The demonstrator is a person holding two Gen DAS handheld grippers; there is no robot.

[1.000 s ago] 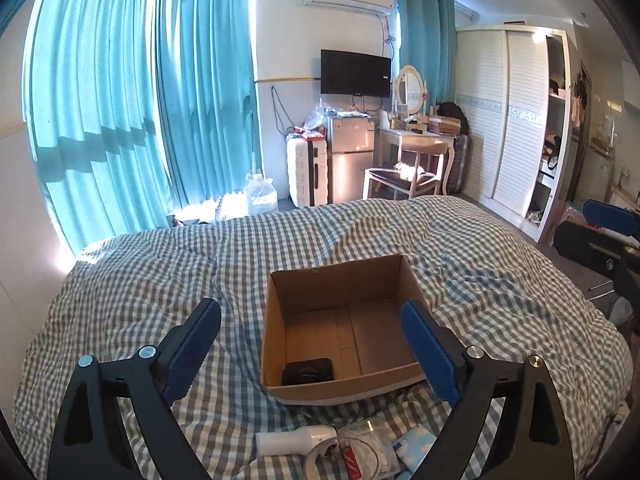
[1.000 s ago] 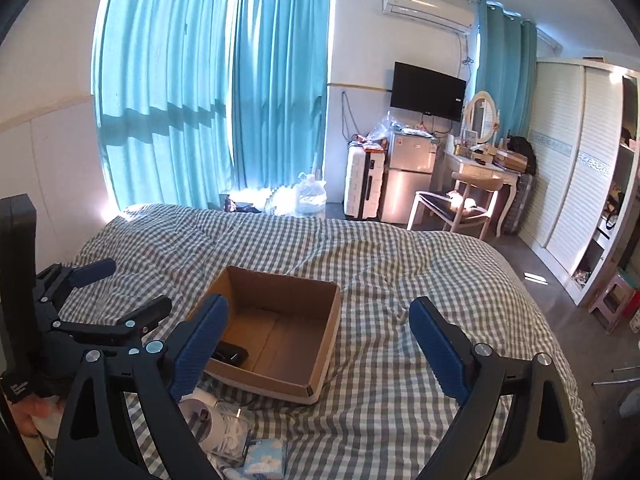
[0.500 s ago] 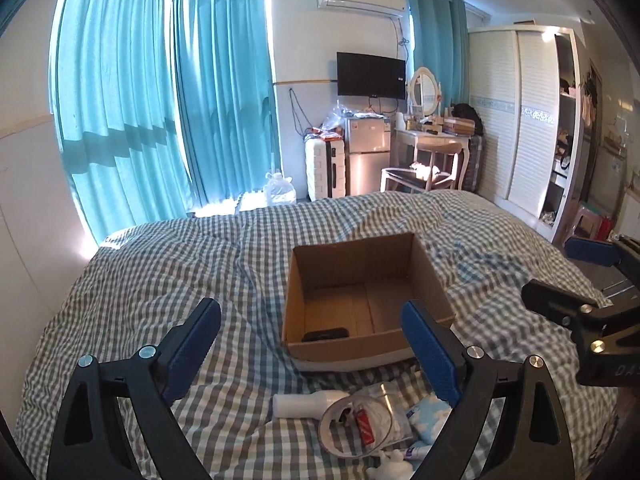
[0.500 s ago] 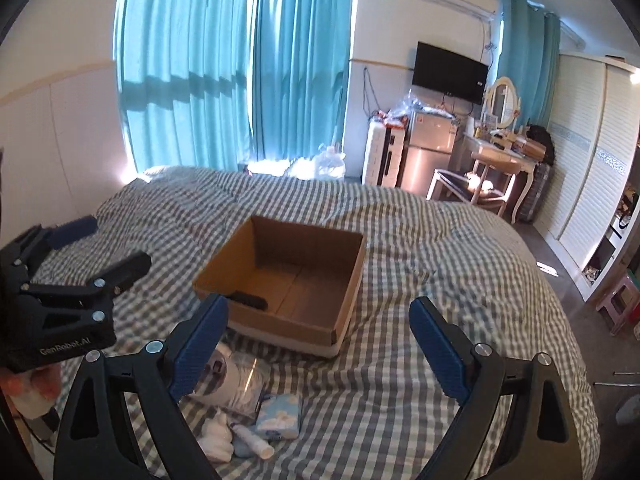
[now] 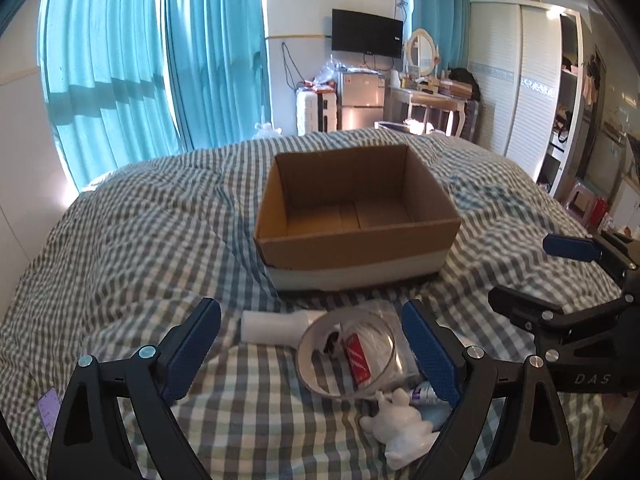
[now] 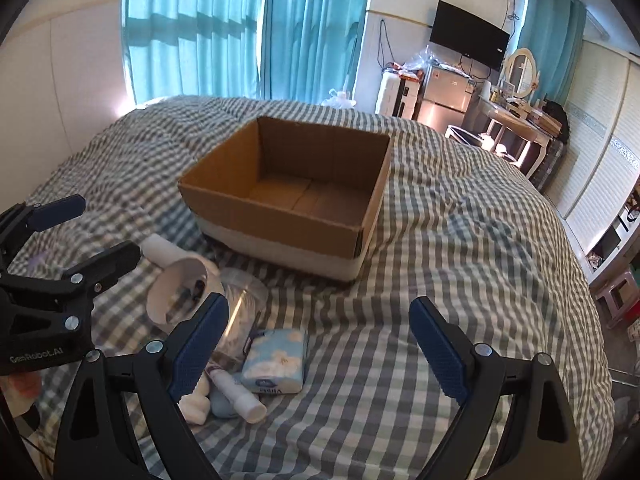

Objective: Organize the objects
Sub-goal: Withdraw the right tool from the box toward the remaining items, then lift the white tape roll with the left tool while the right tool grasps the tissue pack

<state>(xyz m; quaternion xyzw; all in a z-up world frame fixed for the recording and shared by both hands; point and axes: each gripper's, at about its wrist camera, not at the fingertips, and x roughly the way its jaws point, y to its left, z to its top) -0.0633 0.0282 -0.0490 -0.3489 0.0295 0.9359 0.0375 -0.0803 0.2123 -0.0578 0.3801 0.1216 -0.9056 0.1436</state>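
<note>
Scattered small items — a white tube, a clear plastic bag, a blue tissue pack — lie just below our wide-open, empty left claw and right claw, the open brown cardboard box beyond; we judge the next move is picking one.

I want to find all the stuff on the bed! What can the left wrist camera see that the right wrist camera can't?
Only the left wrist view shows the red packet inside the clear bag and a purple label on the blanket at the far left.

Only the right wrist view shows the whole blue tissue pack and the small white tube clearly.

Both show the open cardboard box, the white bottle, the white toy figure, the checked blanket, and both grippers open, holding nothing.
</note>
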